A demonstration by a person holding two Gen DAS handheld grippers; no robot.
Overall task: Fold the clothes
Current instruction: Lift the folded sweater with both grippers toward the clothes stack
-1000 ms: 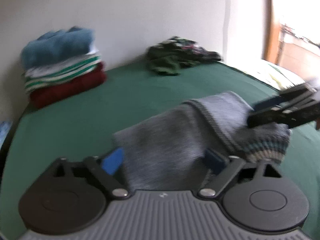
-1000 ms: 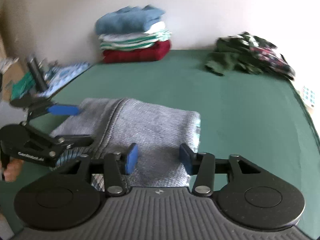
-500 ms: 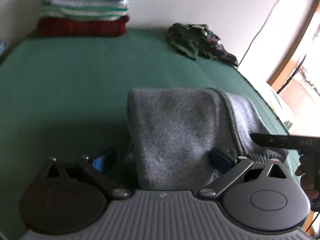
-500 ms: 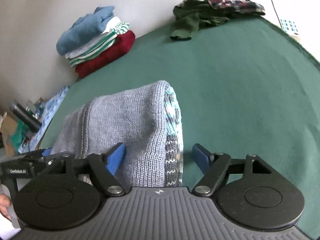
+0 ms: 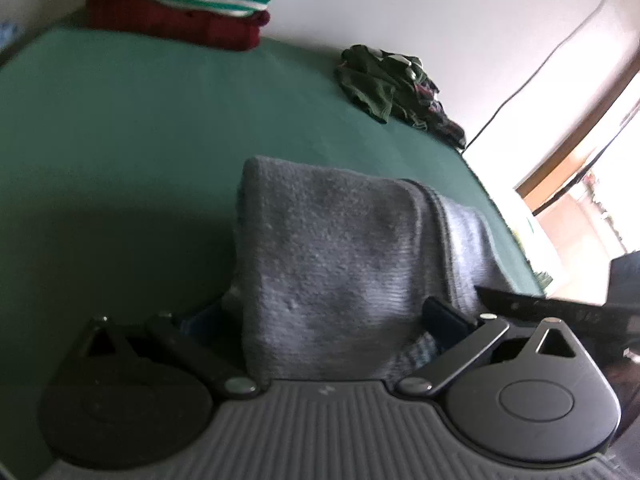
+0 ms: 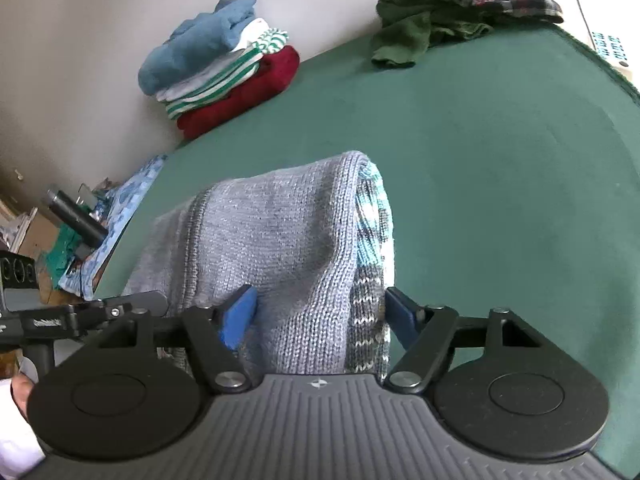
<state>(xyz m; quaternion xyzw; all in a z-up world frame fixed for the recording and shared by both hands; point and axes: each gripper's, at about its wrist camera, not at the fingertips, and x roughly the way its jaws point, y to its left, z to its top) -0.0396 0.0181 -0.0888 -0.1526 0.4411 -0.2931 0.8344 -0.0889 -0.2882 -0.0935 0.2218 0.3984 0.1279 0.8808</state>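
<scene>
A folded grey knit sweater [image 5: 336,264] with a striped teal hem [image 6: 374,208] rests on the green bed cover [image 5: 120,128]. My left gripper [image 5: 320,320] has its blue pads wide apart on either side of the sweater's near end. My right gripper [image 6: 320,316] also stands open around the sweater [image 6: 280,232], its blue pads [image 6: 240,314] beside the fabric. The sweater's near edge rises between both pairs of fingers. Each gripper shows at the edge of the other's view.
A stack of folded clothes [image 6: 224,68], red under striped and blue, stands by the wall. A crumpled pile of dark green and plaid clothes [image 6: 452,12] lies at the far corner. Clutter [image 6: 60,232] sits beyond the bed's left edge.
Both grippers have dropped low and slid in around the sweater's near end. Their pads have spread wider apart. The sweater now bulges up between the fingers.
</scene>
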